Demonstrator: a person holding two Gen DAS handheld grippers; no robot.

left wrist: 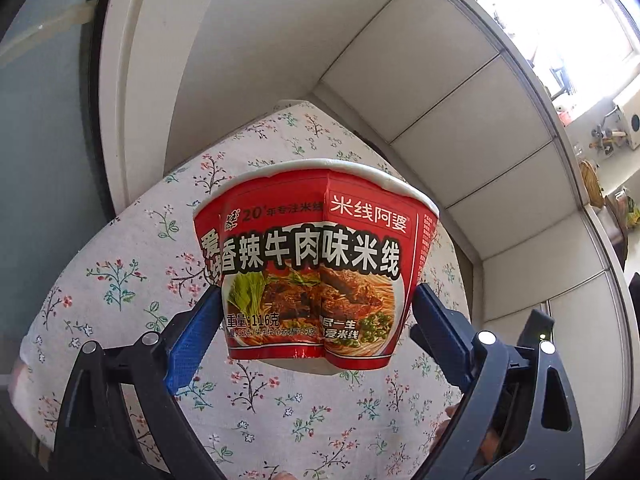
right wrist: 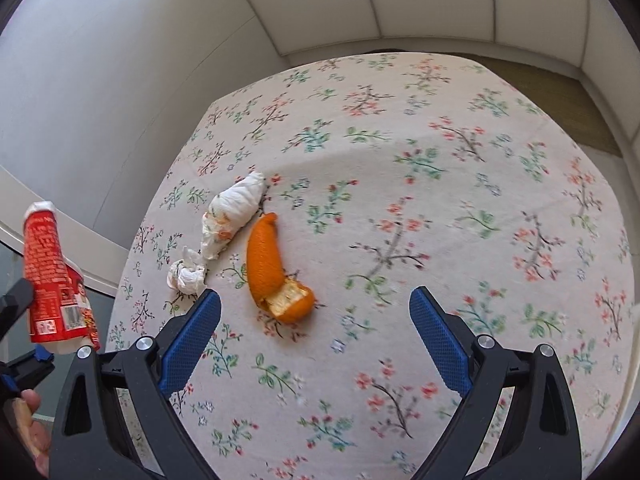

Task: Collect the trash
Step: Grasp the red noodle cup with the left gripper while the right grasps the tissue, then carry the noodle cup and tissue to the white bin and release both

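Note:
My left gripper (left wrist: 314,316) is shut on a red instant noodle bowl (left wrist: 316,264), upright and dented, held above the floral tablecloth (left wrist: 120,280). The bowl also shows at the left edge of the right wrist view (right wrist: 52,276). My right gripper (right wrist: 315,308) is open and empty above the tablecloth (right wrist: 440,200). An orange peel (right wrist: 272,272) lies just ahead of its left finger. Two crumpled white tissues, a large one (right wrist: 232,216) and a small one (right wrist: 186,274), lie left of the peel.
White cabinet panels (left wrist: 460,120) stand behind the table. A white wall (right wrist: 120,80) runs along the table's far left side. A cluttered counter (left wrist: 600,152) shows at far right under a bright window.

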